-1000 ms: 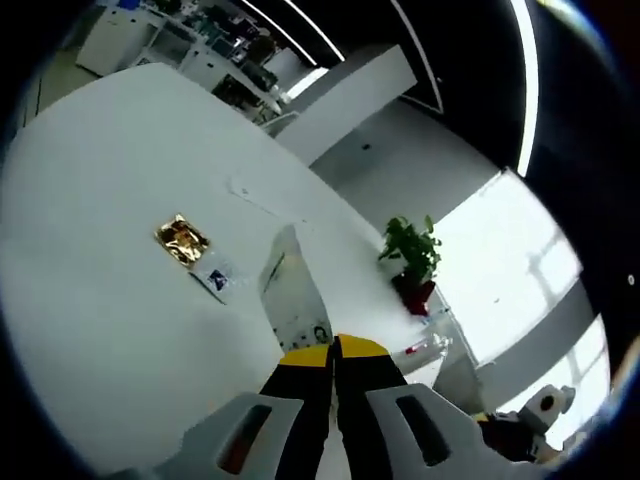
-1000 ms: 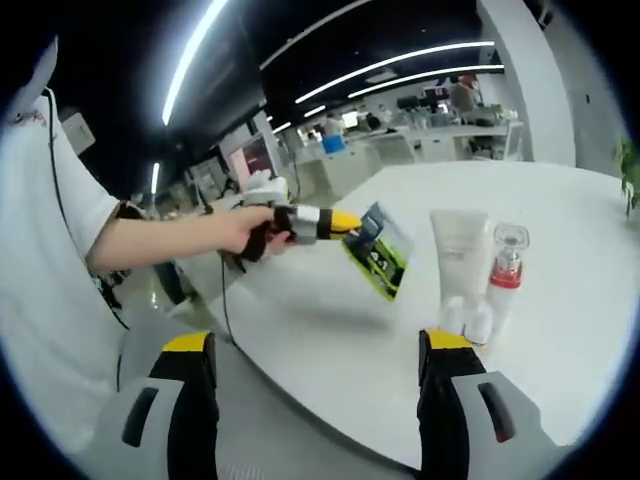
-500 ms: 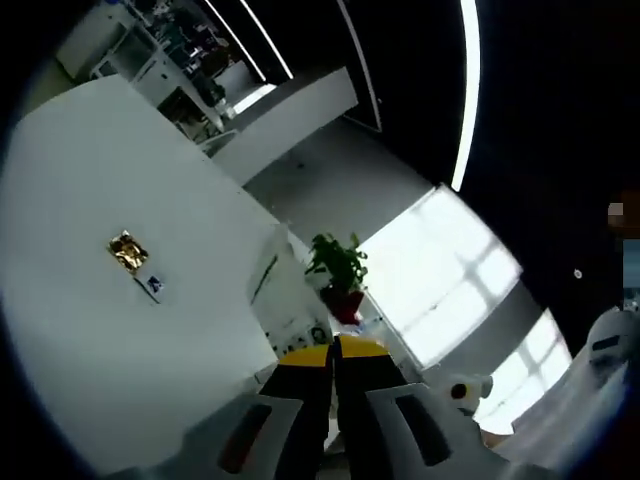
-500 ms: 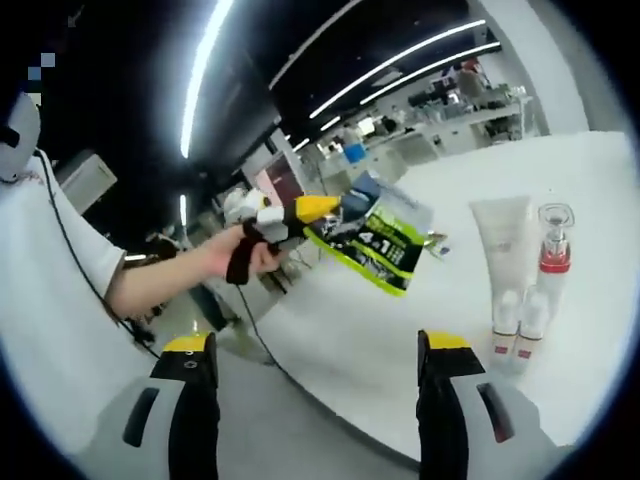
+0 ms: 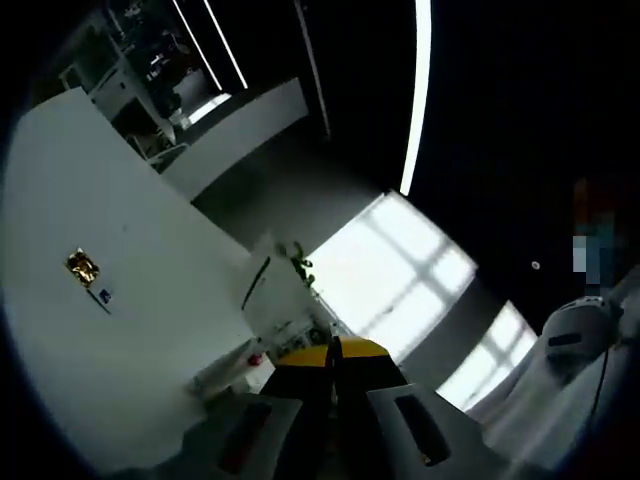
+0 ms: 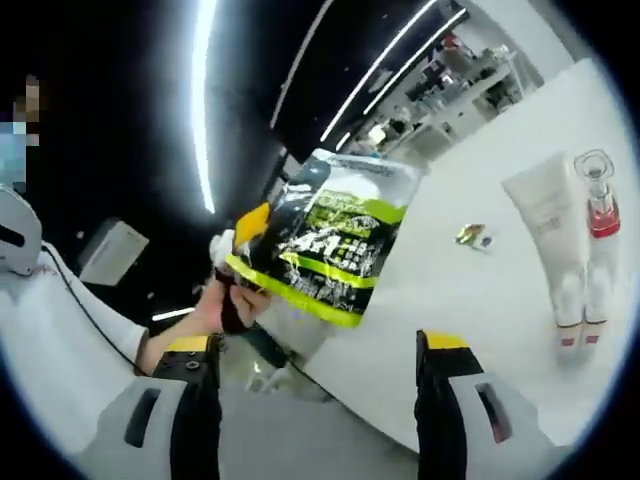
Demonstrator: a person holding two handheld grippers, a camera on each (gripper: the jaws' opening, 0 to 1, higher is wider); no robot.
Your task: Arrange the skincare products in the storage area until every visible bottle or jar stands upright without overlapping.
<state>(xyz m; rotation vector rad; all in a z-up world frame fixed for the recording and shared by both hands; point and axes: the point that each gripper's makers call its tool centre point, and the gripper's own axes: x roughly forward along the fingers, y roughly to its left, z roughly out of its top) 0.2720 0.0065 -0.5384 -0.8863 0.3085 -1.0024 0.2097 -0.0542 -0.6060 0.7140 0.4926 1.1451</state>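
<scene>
- While the left gripper (image 6: pixel 250 222) pinches a corner of the flat black-and-green printed sachet (image 6: pixel 325 240), the pouch is held up in the air, off the white table (image 6: pixel 480 290) and well to the left of the standing products, as the right gripper view shows.
- Further right in that view, a small gold foil packet (image 6: pixel 468 234) lies flat on the table, apart from everything else.
- Right of it, a white squeeze tube (image 6: pixel 550 215) stands on its cap, and just beside it stands a clear pump bottle with a red collar (image 6: pixel 597 205); I cannot tell whether the two touch.
- At the bottom of that view, the right gripper (image 6: pixel 320 350) has its jaws spread wide, with nothing between them.
- Risk: the sachet is limp and held only by a corner, so it could slip out, or sag and fall flat once set down; swung in too close, it could knock the tall, narrow tube and bottle over.
- Seen from the left gripper view, the left gripper's yellow-tipped jaws are pressed together on the thin pouch edge, with the gold packet far off at the left; the sachet's printed face, the person's hand (image 6: pixel 225 300) and the white sleeve (image 6: pixel 70 330) come through in the right gripper view.
</scene>
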